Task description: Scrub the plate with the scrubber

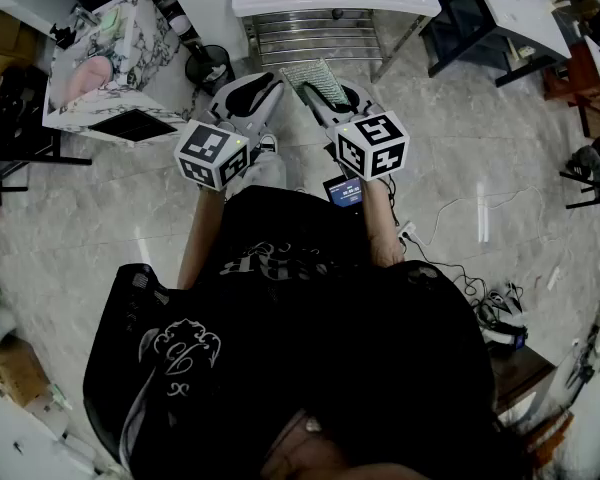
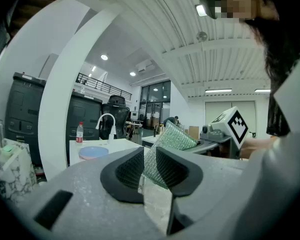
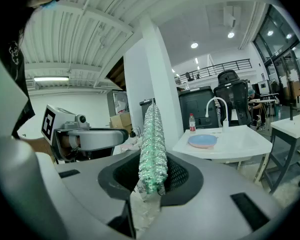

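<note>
Currently 1 scrubber (image 3: 152, 134) in right tool (image 3: 151, 176), 1 blue plate (image 3: 202, 140)

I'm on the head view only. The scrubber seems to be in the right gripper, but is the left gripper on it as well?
Observer: It looks so. In the left gripper view the scrubber mesh runs down into the narrow gap of the left gripper, whose fingers are closed on it.
Operator: How does the right one hold it?
Observer: The right gripper clamps it edge-on, and the mesh stands up well above its fingers.
Operator: The plate is cut off at the top of my view.
Observer: The blue plate lies flat on the white sink counter, with a red-capped bottle standing just behind it.
</note>
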A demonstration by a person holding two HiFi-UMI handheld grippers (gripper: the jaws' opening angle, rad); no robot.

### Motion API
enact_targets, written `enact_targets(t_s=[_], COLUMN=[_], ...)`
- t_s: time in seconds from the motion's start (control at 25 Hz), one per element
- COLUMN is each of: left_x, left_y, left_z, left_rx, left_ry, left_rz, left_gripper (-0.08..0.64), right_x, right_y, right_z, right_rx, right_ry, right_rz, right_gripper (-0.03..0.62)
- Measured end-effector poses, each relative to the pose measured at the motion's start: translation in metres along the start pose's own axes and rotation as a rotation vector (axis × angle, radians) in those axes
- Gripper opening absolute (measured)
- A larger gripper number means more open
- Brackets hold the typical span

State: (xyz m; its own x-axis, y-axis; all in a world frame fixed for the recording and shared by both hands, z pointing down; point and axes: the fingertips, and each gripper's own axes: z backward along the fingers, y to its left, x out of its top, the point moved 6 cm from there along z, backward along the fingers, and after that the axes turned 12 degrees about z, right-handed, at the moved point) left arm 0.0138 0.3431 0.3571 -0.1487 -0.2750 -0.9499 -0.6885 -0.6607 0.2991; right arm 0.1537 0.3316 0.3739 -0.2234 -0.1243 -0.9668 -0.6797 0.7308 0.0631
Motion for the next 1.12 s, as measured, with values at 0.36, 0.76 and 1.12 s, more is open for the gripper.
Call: enact_targets(t_s=[0.36,0.76,1.12], left_x=[-0.004,0.0,0.014], left_y=[0.003,0.031,0.091], left_z=[-0.002,-0.02,-0.066], left_rx=[-0.009,0.003,-0.026], left_ry=[0.027,0.049,0.082], left_rz=[-0.008,0.013,0.008], left_gripper=[0.084,0.084,0.084], right_x=[-0.008,-0.007,-0.007], right_y=[-0.005,-0.027,-0.073], right_z=[-0.005,-0.029,-0.088], right_rx=[-0.018,-0.018,-0.034], right_ry=[0.001,-0.011,0.022], right_rz=[-0.033,-0.077,-0.117], right_gripper=[0.091,0.091,0.091])
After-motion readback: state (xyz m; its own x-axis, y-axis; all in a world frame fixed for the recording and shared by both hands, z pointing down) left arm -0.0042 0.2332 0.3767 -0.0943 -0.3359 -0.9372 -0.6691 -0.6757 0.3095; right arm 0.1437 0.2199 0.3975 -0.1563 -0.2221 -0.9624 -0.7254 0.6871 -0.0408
